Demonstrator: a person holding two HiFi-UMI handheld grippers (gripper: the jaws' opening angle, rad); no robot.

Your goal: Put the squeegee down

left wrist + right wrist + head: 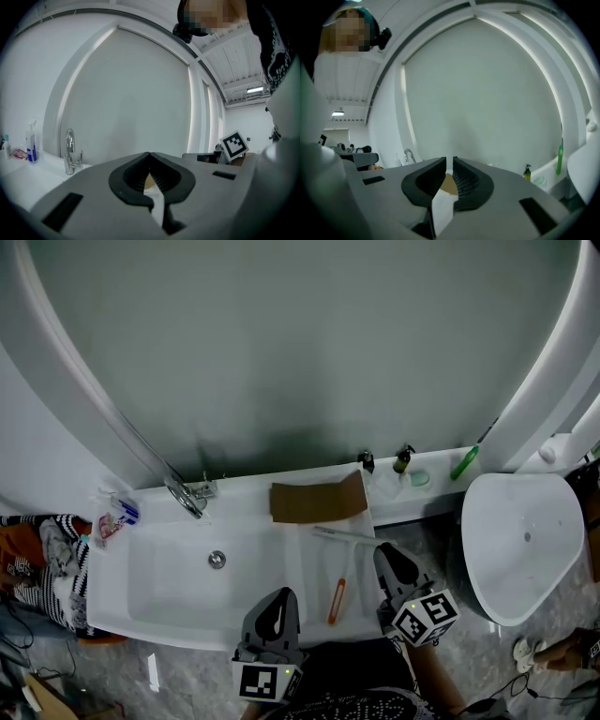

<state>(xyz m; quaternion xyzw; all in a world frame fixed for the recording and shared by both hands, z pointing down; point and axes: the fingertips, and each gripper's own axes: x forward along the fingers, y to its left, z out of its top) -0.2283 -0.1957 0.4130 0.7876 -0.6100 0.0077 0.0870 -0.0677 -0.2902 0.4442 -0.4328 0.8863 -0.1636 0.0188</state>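
The squeegee (339,570) lies flat on the white ledge to the right of the tub, its blade end toward the wall and its orange handle toward me. No gripper touches it. My left gripper (278,612) hovers over the tub's near rim, left of the handle, jaws pressed together and empty (149,154). My right gripper (395,567) sits just right of the squeegee, a narrow gap between its tips and nothing in it (449,161). Neither gripper view shows the squeegee.
A brown cardboard piece (317,501) rests on the ledge behind the squeegee. The tub (141,610) has a chrome faucet (187,495) and a drain (217,560). Small bottles (403,460) line the back ledge. A white basin (525,540) stands at right, clothes (42,559) at left.
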